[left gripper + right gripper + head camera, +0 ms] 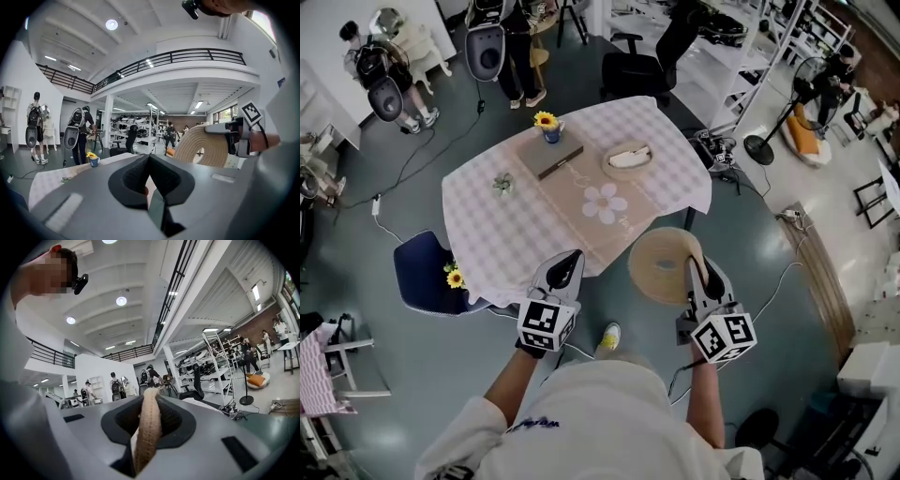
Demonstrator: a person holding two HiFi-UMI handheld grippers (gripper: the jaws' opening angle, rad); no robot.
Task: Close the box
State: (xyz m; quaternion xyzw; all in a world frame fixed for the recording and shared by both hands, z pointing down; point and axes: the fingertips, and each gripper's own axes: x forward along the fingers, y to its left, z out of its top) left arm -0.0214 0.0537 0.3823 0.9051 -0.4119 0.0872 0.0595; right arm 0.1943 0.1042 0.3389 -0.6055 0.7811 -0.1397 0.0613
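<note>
A round woven basket (628,157) with something white inside sits open on the far right part of the checked tablecloth (487,225). Its flat round woven lid (661,264) stands on edge in front of the table, and my right gripper (701,272) is shut on its rim. In the right gripper view the lid's edge (149,427) runs straight up between the jaws of my right gripper (149,404). My left gripper (565,267) hangs at the table's near edge with its jaws together and nothing in them. The left gripper view shows my left gripper (149,159) and the lid (201,145) to its right.
On the table are a brown flat case (550,155), a cup with a sunflower (547,124) and a small sprig (502,184). A blue chair (427,272) stands at the table's near left. A black office chair (633,70) and several people stand beyond the table. Cables cross the floor.
</note>
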